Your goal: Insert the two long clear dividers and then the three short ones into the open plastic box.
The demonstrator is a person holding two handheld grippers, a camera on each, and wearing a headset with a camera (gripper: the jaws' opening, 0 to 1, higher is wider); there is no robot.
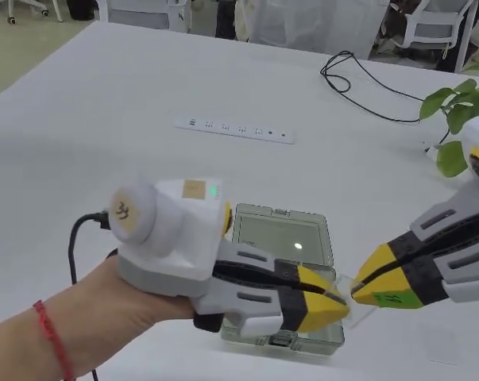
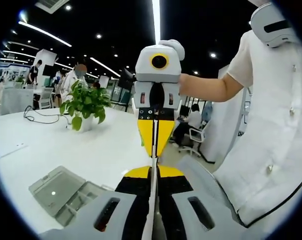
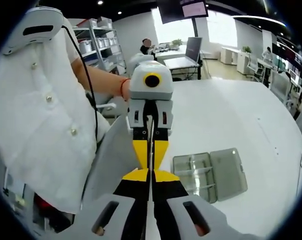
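The open clear plastic box lies on the white table with its lid flat behind it; clear dividers stand inside its tray. My left gripper hovers over the box's front right corner, and my right gripper faces it tip to tip. A small clear divider hangs between them, with both grippers shut on it. In the left gripper view the divider shows edge-on as a thin line between my jaws and the right gripper. The box sits lower left there.
A white power strip lies beyond the box. A black cable loops at the back right, next to a potted plant. Chairs stand past the table's far edge. My white shirt sits close behind the left gripper.
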